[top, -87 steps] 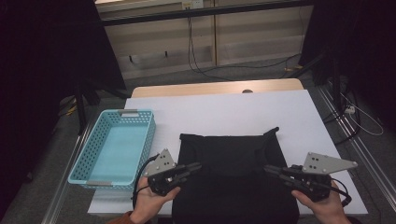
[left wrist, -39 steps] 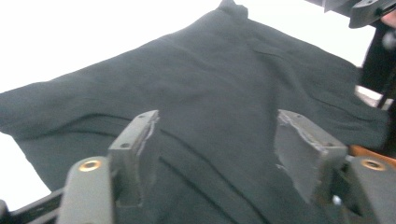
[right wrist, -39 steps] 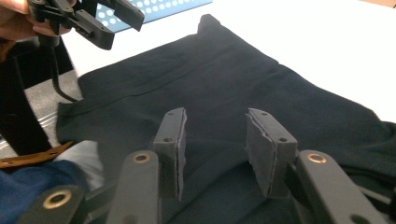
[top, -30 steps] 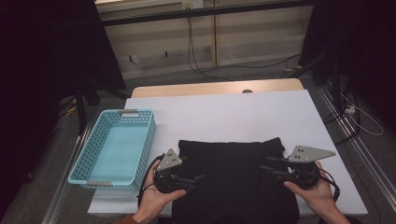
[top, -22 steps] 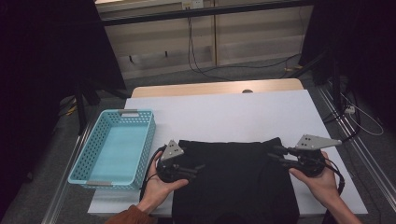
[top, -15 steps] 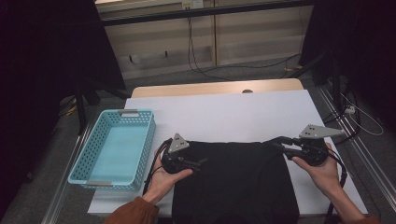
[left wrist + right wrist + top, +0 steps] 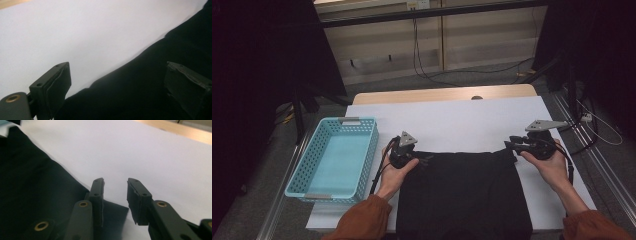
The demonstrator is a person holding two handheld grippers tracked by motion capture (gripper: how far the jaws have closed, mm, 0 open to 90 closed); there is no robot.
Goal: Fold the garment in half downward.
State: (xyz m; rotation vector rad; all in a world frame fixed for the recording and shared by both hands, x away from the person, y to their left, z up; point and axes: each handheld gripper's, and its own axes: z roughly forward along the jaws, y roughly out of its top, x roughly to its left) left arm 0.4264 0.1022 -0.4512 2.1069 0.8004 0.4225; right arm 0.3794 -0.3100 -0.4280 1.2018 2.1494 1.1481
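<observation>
Black cloth [image 7: 464, 192]: near bench [image 7: 452, 120] | left hand-held gripper [image 7: 421, 161]: released, over far-left corner | right hand-held gripper [image 7: 508, 145]: jaws just narrowing, released, far-right corner

Rust-orange sleeves [image 7: 362, 220] are covering both forearms, showing at about 7 and 5 o'clock in the high view. The left gripper [image 7: 419, 159] and right gripper [image 7: 508, 144] are both wearing matte black bodies, each carrying a grey three-cornered plate [image 7: 546, 125] on top and trailing a black cable [image 7: 379, 170] toward the wrist. In the right gripper view the black jaws are showing brass-ringed pivot holes [image 7: 41, 225], small screw holes and dark rubbery pads [image 7: 135, 200]; in the left gripper view another brass ring [image 7: 13, 98] is glinting at 8 o'clock.
</observation>
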